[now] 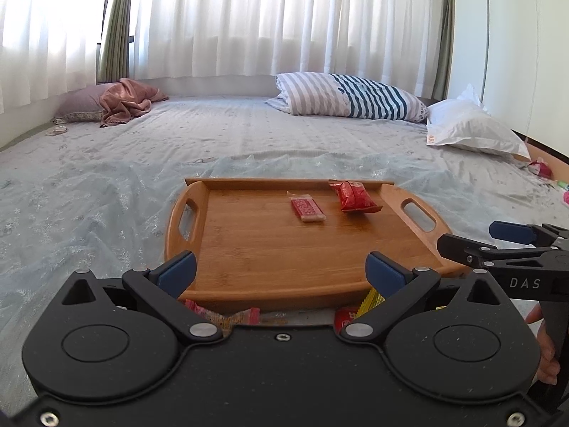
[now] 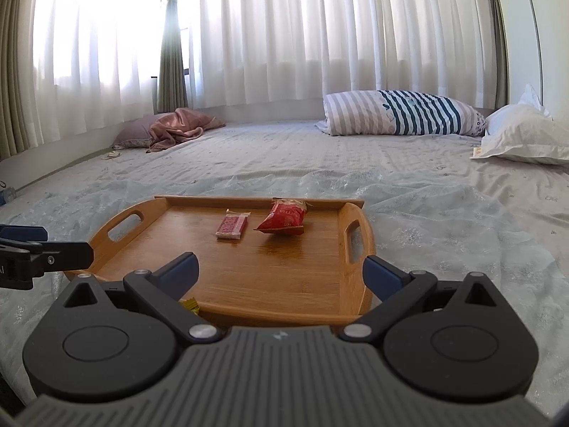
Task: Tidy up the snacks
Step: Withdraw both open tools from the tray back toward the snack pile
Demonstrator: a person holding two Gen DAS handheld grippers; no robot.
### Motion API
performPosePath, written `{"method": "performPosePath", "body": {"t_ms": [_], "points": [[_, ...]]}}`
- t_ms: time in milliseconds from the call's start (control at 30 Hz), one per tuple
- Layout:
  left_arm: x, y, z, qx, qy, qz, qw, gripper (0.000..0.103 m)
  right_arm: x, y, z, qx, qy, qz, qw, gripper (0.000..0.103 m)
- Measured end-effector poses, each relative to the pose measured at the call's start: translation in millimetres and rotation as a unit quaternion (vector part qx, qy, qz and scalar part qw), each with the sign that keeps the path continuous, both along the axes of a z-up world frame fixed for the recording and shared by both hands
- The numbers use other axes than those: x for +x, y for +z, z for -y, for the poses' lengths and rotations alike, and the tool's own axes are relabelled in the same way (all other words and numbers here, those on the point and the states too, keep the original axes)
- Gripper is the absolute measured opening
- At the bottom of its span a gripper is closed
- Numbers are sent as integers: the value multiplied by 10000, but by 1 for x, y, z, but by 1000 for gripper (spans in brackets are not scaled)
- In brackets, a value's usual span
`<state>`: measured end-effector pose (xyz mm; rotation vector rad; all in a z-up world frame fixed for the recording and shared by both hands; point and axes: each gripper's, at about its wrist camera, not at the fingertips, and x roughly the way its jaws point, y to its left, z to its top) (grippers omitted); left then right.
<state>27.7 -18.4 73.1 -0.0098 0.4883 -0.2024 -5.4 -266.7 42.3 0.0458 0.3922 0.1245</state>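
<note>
Both my left tool (image 1: pixel 281 270) and right tool (image 2: pixel 281 270) gape wide, holding nothing, above the tray's near edge. On the wooden tray (image 1: pixel 270 249), which sits on the bed (image 1: pixel 106 185), lie a flat red bar (image 1: pixel 306 209) and a crumpled red packet (image 1: pixel 354 196) side by side.

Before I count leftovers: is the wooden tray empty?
Not empty. The wooden tray holds two snacks: a flat red bar and a red packet.

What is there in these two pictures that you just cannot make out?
- Snacks in front of the tray, left wrist view: mostly hidden behind the left gripper; number unclear.
- Yellow wrapper, right wrist view: only a corner shows past the right gripper.
- Small items near the pink pillow: too small to identify.
</note>
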Motion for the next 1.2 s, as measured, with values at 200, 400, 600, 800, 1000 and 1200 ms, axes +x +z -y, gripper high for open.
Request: {"method": "performPosePath", "body": {"t_ms": [200,400,600,800,1000,1200], "points": [[-15,-6,1,90,68,63,9999,102,-12,-9,-5,72,-130,123,9998,103],[-29,-16,-2,146,218,147,9995,103,-27,-21,-10,16,-370,236,9990,103],[-38,-24,2,252,275,223,9991,103,-39,-32,-19,-173,-454,217,9986,103],[-45,-35,10,298,194,148,9993,103,-49,-38,-25,-70,-527,186,9984,103],[-49,-42,12,294,238,91,9992,103,-58,-44,-32,-186,-526,208,9982,103],[-53,-48,11,348,296,48,9989,103,-63,-49,-36,-299,-478,157,9983,103]]}}
